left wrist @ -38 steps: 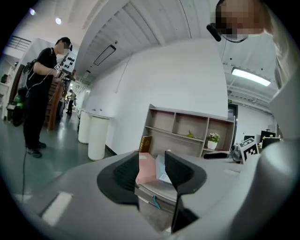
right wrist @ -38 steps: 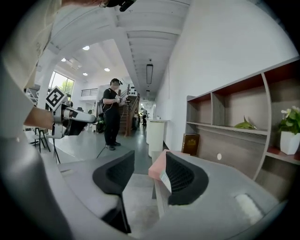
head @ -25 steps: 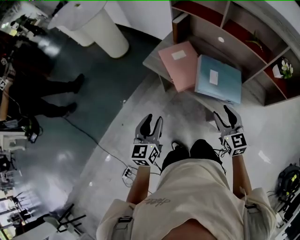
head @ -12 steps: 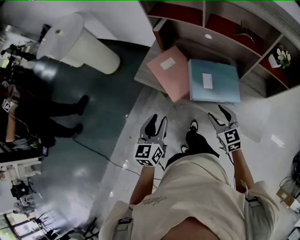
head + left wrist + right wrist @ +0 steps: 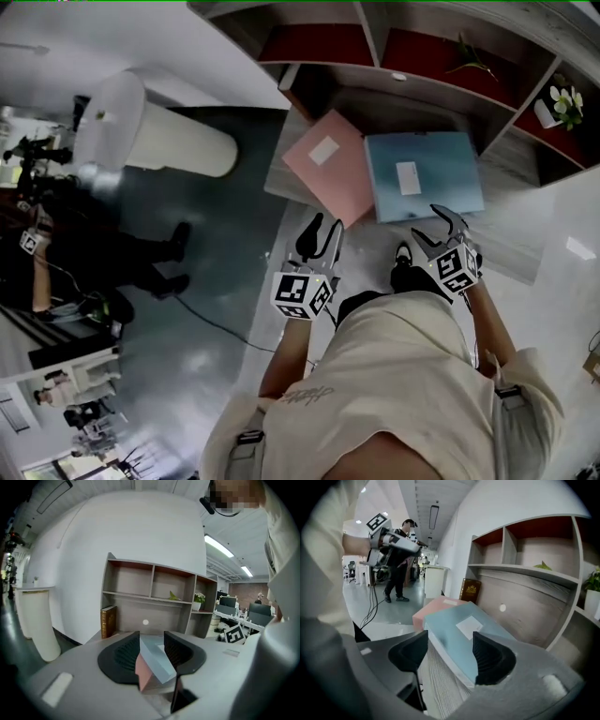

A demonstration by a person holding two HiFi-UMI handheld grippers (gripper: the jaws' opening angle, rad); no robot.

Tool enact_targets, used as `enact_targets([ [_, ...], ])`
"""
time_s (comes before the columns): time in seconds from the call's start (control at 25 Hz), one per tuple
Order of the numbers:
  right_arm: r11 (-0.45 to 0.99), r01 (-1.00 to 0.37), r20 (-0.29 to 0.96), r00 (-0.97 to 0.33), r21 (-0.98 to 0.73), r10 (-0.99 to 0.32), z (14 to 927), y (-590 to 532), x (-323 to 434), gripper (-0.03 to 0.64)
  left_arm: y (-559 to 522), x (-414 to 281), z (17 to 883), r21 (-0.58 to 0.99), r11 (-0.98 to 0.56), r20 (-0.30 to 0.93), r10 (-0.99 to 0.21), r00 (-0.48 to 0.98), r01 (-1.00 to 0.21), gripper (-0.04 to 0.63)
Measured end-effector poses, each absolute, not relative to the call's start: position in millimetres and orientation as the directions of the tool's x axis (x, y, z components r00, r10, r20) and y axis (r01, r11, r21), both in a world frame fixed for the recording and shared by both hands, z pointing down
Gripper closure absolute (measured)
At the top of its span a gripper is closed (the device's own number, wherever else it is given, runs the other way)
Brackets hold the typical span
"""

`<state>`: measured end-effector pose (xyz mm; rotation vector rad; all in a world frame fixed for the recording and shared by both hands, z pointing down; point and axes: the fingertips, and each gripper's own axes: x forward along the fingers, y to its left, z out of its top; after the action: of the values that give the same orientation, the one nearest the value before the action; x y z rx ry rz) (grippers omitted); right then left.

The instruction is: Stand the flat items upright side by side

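Right gripper (image 5: 434, 230) now at near edge of blue folder (image 5: 422, 173), jaws just widened, nothing clamped. Left gripper (image 5: 322, 232), jaws apart and empty, has closed in on pink folder (image 5: 323, 169). Both folders flat, side by side on shelf ledge (image 5: 511, 173) — pink left, blue right — upending not yet begun.

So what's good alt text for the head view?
A flat pink box and a flat light blue box lie side by side on the ledge of a grey wooden shelf unit. The person's left claw and right claw hover before them, gripping nothing; the right claw's jaws have just been opening.
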<state>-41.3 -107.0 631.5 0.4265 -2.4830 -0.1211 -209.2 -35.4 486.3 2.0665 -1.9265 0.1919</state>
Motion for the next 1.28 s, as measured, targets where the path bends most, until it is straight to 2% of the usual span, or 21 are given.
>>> enact_targets([
  [0.16,0.944,-0.235,0.619,-0.714,0.230,-0.328,662,-109,-37,0.295,-58,-208,491,0.125,-0.078,0.322,-0.940,0.115,-0.989,0.416],
  [0.32,0.890,-0.129,0.662,-0.624,0.437,-0.416,692,-115,-33,0.259,-74,-196,497,0.140,-0.130,0.347,-0.922,0.171,-0.982,0.419],
  [0.44,0.852,-0.109,0.664,-0.580,0.511,-0.472,708,-120,-37,0.229,-81,-188,497,0.136,-0.183,0.370,-0.902,0.221,-0.974,0.419],
  [0.76,0.747,-0.273,0.601,-0.459,0.606,-0.654,728,-146,-43,0.194,-83,-205,500,0.162,-0.226,0.389,-0.880,0.272,-0.961,0.419],
  [0.84,0.712,-0.305,0.568,-0.441,0.633,-0.695,730,-149,-47,0.158,-82,-214,499,0.166,-0.226,0.396,-0.876,0.275,-0.960,0.419],
  [1.16,0.628,-0.293,0.515,-0.381,0.721,-0.768,741,-165,-59,0.141,-74,-246,496,0.148,-0.211,0.412,-0.875,0.255,-0.966,0.423],
  [1.28,0.611,-0.299,0.496,-0.379,0.733,-0.781,738,-174,-61,0.210,-73,-252,497,0.144,-0.214,0.416,-0.873,0.255,-0.966,0.423],
])
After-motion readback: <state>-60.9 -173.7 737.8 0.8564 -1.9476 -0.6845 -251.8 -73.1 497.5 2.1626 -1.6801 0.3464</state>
